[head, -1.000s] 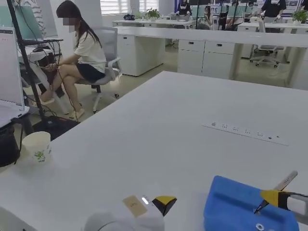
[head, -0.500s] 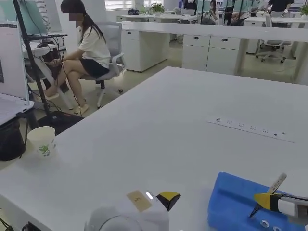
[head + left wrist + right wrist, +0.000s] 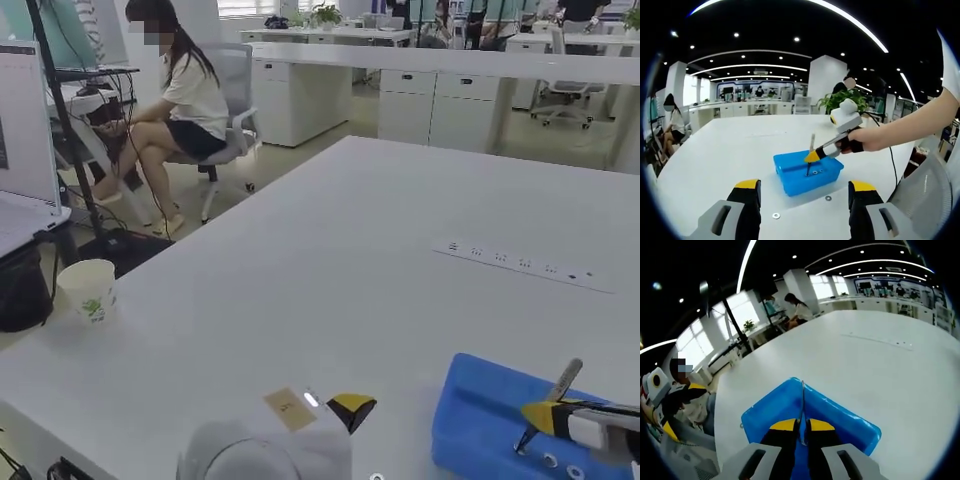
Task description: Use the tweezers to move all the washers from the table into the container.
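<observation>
A blue container (image 3: pixel 480 420) sits on the white table at the near right. My right gripper (image 3: pixel 536 418) is shut on metal tweezers (image 3: pixel 560 385), whose tips point down into the container. In the right gripper view the tweezers (image 3: pixel 802 405) run forward from the closed jaws over the container (image 3: pixel 845 422). Small washers (image 3: pixel 550 461) lie on the container floor. My left gripper (image 3: pixel 805 197) stands open in front of the container (image 3: pixel 795 180), with nothing between its jaws. Two washers lie on the table, one (image 3: pixel 776 216) near the left jaw and another (image 3: pixel 828 198) by the container.
A power strip (image 3: pixel 520 265) lies across the table's far right. A paper cup (image 3: pixel 88 290) stands near the left edge. A person sits on an office chair (image 3: pixel 230 110) beyond the table's far left corner, beside a stand with cables.
My right gripper has sunk a little and the tweezers now stand steeper over the container. The head camera has tipped slightly. The left gripper stays where it was.
</observation>
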{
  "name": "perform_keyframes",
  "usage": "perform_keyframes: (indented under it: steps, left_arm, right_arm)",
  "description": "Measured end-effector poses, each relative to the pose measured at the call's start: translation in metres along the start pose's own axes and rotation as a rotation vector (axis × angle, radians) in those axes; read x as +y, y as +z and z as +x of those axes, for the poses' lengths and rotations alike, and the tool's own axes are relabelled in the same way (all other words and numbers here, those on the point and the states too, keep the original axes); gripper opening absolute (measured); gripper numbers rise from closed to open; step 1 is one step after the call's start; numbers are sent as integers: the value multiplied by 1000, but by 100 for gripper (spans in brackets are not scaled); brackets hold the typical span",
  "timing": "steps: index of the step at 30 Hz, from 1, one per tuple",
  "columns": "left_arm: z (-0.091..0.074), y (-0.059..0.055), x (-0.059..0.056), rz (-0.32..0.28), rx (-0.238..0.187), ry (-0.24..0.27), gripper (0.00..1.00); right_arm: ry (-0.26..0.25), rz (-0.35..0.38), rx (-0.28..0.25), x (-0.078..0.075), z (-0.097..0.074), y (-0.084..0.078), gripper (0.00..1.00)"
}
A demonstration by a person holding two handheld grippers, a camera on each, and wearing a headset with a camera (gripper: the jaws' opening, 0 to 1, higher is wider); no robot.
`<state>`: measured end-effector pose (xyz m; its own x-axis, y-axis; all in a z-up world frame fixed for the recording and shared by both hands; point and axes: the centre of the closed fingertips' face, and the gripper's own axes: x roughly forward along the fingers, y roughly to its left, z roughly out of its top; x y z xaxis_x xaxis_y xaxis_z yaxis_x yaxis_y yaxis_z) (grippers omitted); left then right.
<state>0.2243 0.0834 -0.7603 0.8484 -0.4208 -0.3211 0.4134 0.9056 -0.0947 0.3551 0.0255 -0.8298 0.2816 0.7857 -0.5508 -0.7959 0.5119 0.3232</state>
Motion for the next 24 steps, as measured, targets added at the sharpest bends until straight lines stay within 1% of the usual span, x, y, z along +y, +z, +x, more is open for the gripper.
perform_keyframes:
  steps: [2,3,5,9,12,16,19,24]
  left_arm:
    - [0,1,1,-10,-9,0,71]
    - [0,1,1,-11,-7,3,71]
    - [0,0,1,-9,-1,3,71]
    - [0,0,0,-6,-2,-2,71]
    - [0,0,0,-11,-6,0,71]
    - [0,-1,0,-10,-2,-4,71]
    - [0,-1,0,-9,-2,-3,71]
    - [0,-1,0,-11,-5,-4,71]
  right_arm:
    - [-4,2,-8,0,-2,1,4]
    - [-5,9,-26,-1,-3,2,4]
    - [4,41,-46,1,-6,4,4]
    - [9,41,-62,5,-11,6,4]
    - [19,54,-91,8,-16,11,4]
    - [28,58,-112,12,-22,15,4]
    - [43,67,-139,19,-27,20,4]
    - [82,72,-179,35,-37,25,4]
